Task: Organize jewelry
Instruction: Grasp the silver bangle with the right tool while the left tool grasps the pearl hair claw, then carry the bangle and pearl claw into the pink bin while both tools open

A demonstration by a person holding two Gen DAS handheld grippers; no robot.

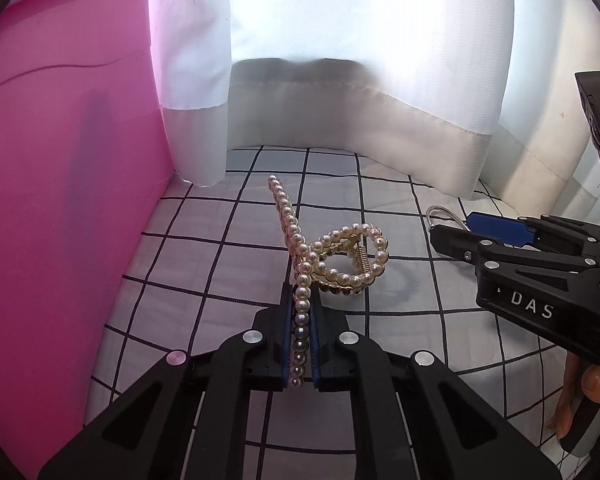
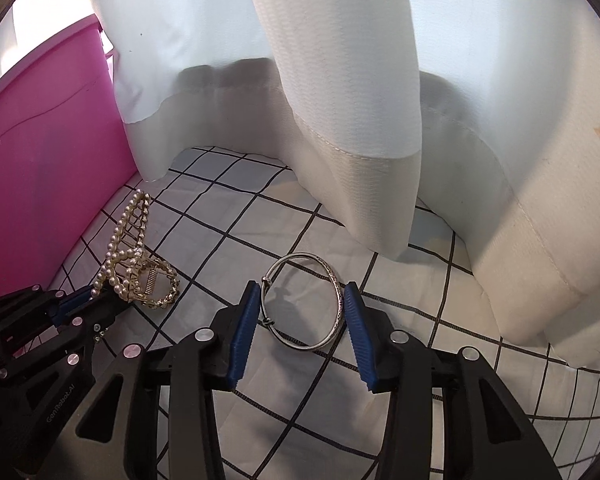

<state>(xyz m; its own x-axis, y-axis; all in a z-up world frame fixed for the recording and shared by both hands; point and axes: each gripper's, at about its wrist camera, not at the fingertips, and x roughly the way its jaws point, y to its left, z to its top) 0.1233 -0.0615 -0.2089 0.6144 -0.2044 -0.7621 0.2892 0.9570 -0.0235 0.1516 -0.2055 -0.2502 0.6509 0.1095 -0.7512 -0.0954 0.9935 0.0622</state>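
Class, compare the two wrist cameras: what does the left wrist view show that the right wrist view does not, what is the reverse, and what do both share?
Only the left wrist view shows the left claw shut on one pearl arm of the hair clip, and a hand at the right edge.

Only the right wrist view shows the whole silver bangle lying on the cloth between the open right claw fingers.

Both show the clip, the pink bin, the white curtain and the checked cloth.
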